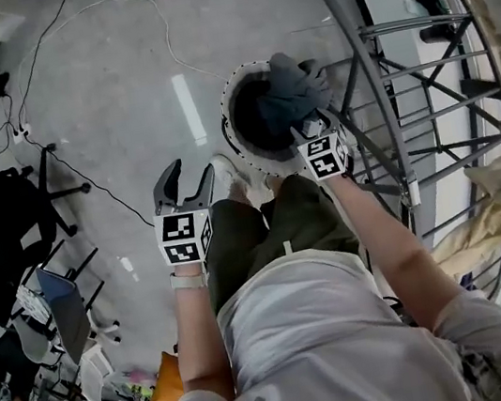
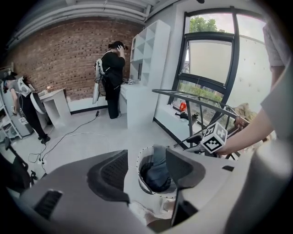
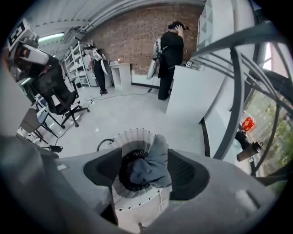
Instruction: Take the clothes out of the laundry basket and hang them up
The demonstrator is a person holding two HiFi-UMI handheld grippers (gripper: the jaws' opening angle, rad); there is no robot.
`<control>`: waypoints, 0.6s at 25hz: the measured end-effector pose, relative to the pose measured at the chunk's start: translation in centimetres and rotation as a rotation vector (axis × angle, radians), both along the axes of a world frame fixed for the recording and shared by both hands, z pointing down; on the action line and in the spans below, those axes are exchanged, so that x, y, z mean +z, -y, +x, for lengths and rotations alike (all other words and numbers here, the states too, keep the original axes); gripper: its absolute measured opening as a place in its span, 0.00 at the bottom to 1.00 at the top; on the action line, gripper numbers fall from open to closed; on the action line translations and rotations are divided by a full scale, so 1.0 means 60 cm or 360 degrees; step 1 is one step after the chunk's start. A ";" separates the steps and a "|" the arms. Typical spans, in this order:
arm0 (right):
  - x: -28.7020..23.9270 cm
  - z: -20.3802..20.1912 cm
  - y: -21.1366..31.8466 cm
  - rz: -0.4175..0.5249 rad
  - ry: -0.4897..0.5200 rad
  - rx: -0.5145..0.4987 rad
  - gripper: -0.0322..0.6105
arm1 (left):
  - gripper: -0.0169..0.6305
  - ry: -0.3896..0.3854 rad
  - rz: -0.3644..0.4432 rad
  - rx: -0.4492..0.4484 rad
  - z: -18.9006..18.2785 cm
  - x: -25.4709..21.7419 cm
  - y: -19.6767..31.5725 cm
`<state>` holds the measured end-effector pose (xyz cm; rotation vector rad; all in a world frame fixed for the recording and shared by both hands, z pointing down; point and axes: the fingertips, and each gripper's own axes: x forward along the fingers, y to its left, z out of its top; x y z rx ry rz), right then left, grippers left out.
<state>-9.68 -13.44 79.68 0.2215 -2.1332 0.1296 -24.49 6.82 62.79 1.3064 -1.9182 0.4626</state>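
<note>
A white round laundry basket (image 1: 228,113) stands on the grey floor in front of my feet. A dark blue-grey garment (image 1: 293,87) fills it and drapes over its right rim. My right gripper (image 1: 307,126) hangs open just above the basket's near edge; in the right gripper view the garment (image 3: 149,167) lies below, between the spread jaws. My left gripper (image 1: 185,179) is open and empty over the floor, left of the basket. From the left gripper view, the basket (image 2: 141,161) and garment (image 2: 158,172) show beyond the jaws.
A grey metal drying rack (image 1: 373,79) stands right of the basket, with beige cloth (image 1: 486,212) on its near side. Cables (image 1: 91,41) run over the floor. An office chair (image 1: 7,226) is at the left. A person (image 2: 112,77) stands by a white counter.
</note>
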 end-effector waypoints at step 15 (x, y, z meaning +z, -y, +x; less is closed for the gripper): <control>0.284 0.044 0.079 0.0166 -0.0451 0.0121 0.54 | 0.42 -0.0143 -0.0247 0.0271 -0.019 0.129 -0.056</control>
